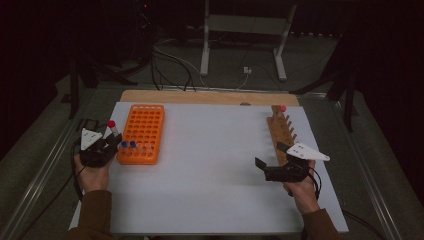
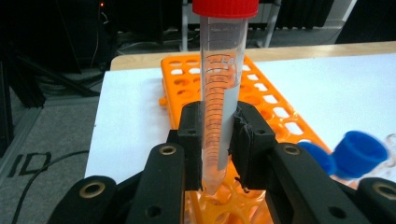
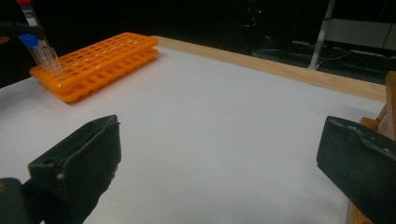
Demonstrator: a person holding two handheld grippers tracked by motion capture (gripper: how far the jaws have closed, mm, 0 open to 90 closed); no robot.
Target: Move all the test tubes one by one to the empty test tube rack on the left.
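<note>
My left gripper [image 1: 113, 141] is shut on a clear red-capped tube [image 2: 221, 84], held upright with its tip at a hole in the near corner of the orange rack [image 1: 142, 132]. In the left gripper view the black pads [image 2: 192, 135] clamp the tube's lower half above the rack [image 2: 266, 93]. Two blue-capped tubes [image 1: 128, 145] stand in the rack's near row, beside the held tube [image 1: 112, 126]. My right gripper [image 1: 270, 160] rests open at the table's right, jaws wide apart with nothing between them, next to a wooden rack [image 1: 281, 131] holding one red-capped tube [image 1: 283, 108].
A white sheet [image 1: 210, 170] covers the wooden table [image 1: 210, 96]. Beyond the far edge lie cables [image 1: 170, 62] and a metal stand [image 1: 245, 30] on the dark floor. In the right gripper view the orange rack [image 3: 98, 60] lies far left across open white surface.
</note>
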